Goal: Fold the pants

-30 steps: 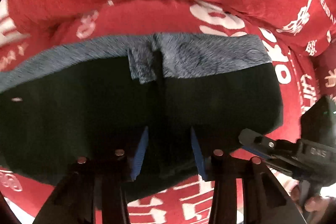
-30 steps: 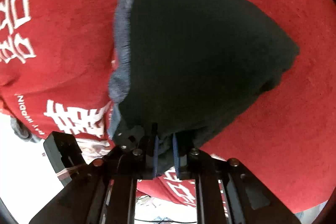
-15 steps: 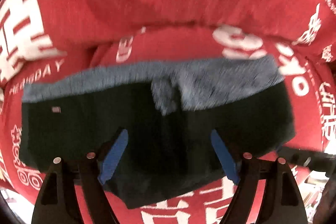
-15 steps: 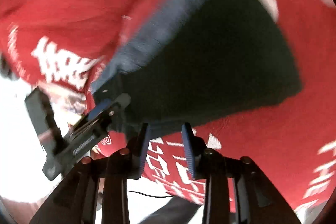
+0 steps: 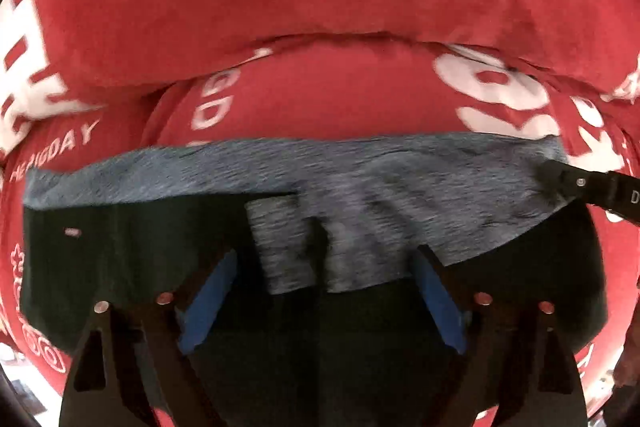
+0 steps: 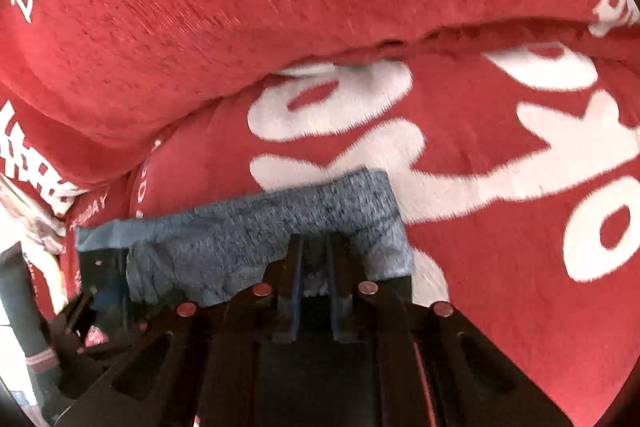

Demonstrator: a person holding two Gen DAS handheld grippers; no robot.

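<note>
Red blanket (image 5: 320, 7) with white lettering (image 6: 332, 99)

Both views are fisheye cameras mounted on the hand-held tools, each looking steeply down along its own two fingers, which fill the bottom of the frame. The left wrist view sits close above the pants (image 5: 120, 267), whose grey waistband crosses mid-frame, on a red blanket (image 5: 320, 7) with white lettering. The right wrist view hangs just as near, over the waistband's end at lower centre. Both share the waistband, the blanket's fold across the upper frame, and each other's tool at a frame edge.
</note>
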